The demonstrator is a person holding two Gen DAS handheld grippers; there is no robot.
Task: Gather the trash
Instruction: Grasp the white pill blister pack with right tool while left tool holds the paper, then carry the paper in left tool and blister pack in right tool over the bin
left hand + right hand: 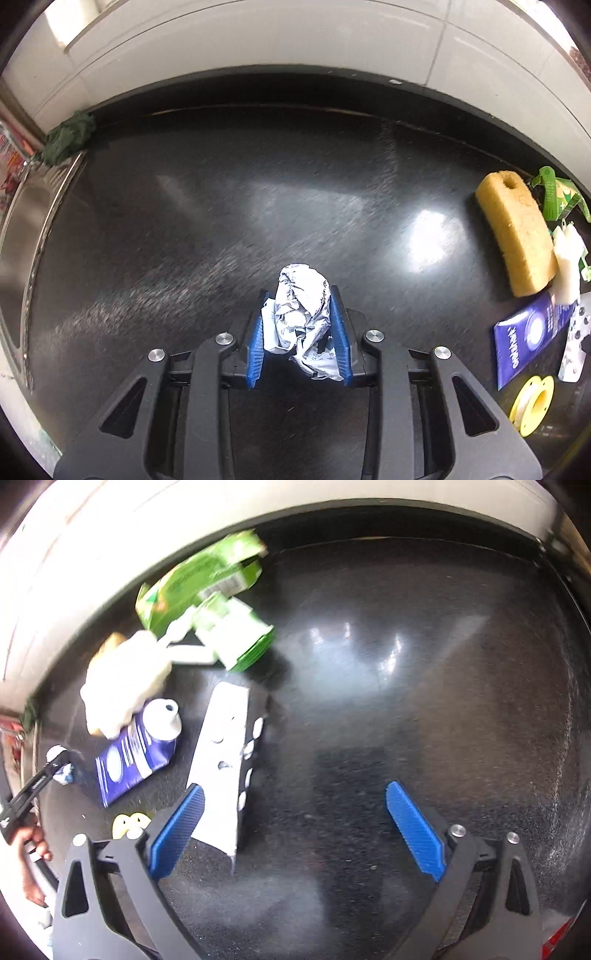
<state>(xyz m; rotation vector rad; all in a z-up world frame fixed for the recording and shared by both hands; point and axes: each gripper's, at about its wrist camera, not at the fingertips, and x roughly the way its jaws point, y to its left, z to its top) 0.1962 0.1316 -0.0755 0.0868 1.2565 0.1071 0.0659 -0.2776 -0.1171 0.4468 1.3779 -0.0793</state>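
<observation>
My left gripper (299, 295) is shut on a crumpled ball of printed white paper (301, 317), held just above the black countertop (258, 192). In the right wrist view it shows small at the far left edge. My right gripper (295, 788) stands wide open above the counter, pointing steeply down, with nothing pressed between its blue pads. A white blister pack (221, 771) lies just inside its left finger. Beyond that lie a purple tube (129, 757), a white crumpled wad (122, 683), a green carton (199, 579) and a green-and-white box (236, 635).
A steel sink (22, 229) borders the counter on the left, with a dark green cloth (68, 136) at its corner. A yellow sponge (517, 232) and a yellow spool (532, 402) lie on the right. White tiled wall runs behind. A person's hand (29, 849) shows at left.
</observation>
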